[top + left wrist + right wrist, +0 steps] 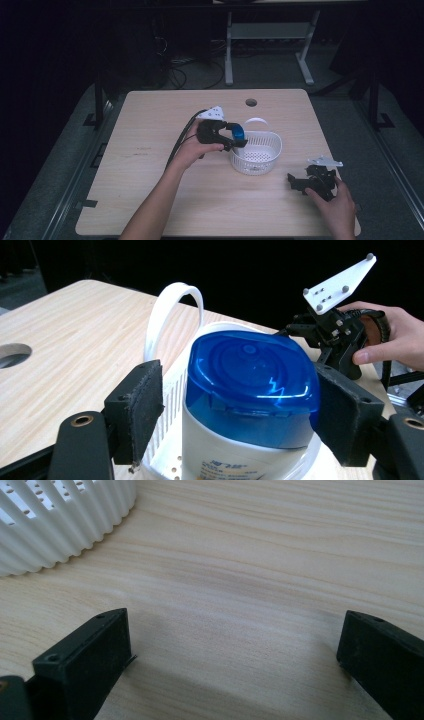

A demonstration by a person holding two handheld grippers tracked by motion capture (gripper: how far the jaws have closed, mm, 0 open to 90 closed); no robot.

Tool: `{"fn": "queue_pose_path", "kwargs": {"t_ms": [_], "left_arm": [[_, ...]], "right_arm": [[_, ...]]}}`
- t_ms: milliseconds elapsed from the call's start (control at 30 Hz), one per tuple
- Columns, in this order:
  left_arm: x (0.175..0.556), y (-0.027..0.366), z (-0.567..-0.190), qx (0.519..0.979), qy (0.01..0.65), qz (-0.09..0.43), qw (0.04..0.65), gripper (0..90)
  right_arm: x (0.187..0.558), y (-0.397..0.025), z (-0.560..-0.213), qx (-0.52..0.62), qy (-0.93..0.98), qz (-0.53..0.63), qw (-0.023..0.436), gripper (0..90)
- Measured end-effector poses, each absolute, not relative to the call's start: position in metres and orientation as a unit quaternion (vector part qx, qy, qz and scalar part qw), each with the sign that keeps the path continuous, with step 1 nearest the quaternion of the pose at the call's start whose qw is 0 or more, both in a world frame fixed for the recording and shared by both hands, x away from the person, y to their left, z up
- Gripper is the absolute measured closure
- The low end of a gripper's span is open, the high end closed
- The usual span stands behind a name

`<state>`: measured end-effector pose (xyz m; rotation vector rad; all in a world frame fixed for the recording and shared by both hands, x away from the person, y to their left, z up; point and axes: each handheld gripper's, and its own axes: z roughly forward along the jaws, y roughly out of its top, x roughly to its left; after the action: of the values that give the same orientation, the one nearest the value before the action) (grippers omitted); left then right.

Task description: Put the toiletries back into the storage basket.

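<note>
Left gripper view: left tongs (235,410) flank a white bottle with blue cap (252,385) over the white ribbed plastic basket (262,150); its base is cut off, grip unclear. Right tongs (235,660) gape over bare light wooden table (250,555).

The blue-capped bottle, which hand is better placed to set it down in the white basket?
Left. Its tool brackets the bottle right over the basket; the right tool rests empty on the table, apart from it.

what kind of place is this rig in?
Probably a lab or recording workspace, not a home: a bare wooden table with a cable hole, dark surroundings, loose cables on the floor, and a metal bench frame behind.
</note>
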<state>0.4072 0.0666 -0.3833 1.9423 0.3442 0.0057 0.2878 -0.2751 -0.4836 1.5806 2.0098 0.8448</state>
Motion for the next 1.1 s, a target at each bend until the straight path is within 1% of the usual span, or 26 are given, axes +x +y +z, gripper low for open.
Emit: {"fn": "queue_pose_path", "kwargs": {"t_ms": [300,600,900,1100], "left_arm": [[0.401,0.085,-0.372,0.821,0.147,0.019,0.552,26.5],[0.394,0.111,-0.36,0.818,0.156,0.034,0.553,26.7],[0.383,0.139,-0.355,0.823,0.171,0.05,0.539,26.7],[0.373,0.16,-0.357,0.83,0.196,0.059,0.518,26.2]], "right_arm": [[0.288,-0.275,-0.484,0.572,0.728,0.306,0.223,0.4],[0.288,-0.275,-0.483,0.574,0.727,0.305,0.222,0.4],[0.288,-0.275,-0.484,0.571,0.729,0.305,0.223,0.5],[0.288,-0.275,-0.483,0.572,0.728,0.306,0.223,0.4]]}}
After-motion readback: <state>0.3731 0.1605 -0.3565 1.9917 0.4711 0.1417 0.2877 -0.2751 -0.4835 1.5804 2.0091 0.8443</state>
